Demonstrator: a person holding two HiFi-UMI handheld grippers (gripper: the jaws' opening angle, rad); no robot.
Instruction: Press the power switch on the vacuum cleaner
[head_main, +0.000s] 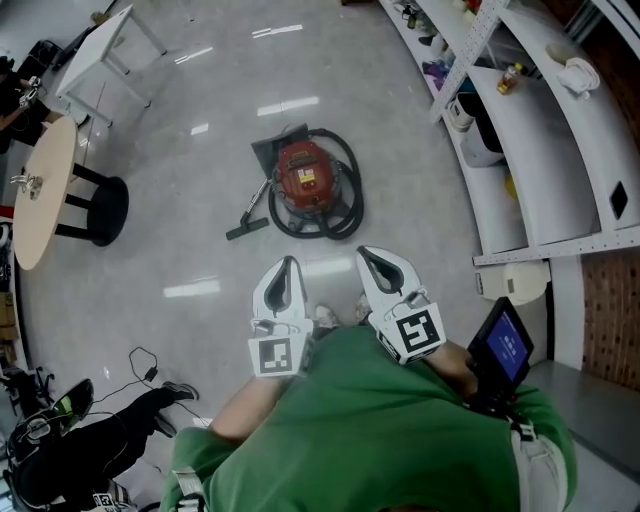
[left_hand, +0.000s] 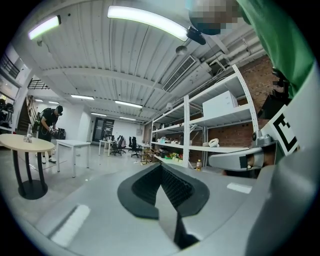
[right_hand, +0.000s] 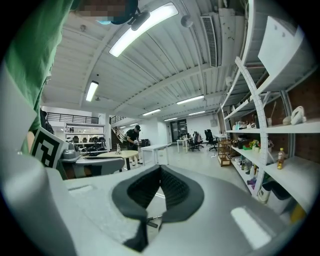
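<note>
Ahead, vacuum cleaner (head_main: 305, 176) on open floor (head_main: 190, 225); shelving (head_main: 545, 170) edges right.

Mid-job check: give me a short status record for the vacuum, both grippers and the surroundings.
vacuum cleaner: red, standing on the floor, black hose coiled round it
power switch: too small to make out
left gripper: jaws together, empty, well short of the vacuum cleaner
right gripper: jaws together, empty, alongside the left gripper
surroundings: round table left, shelves right

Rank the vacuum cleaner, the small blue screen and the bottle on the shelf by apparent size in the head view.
Largest: vacuum cleaner with its hose.
Then: screen, though nearness to the camera inflates it.
Smallest: bottle on the shelf.
</note>
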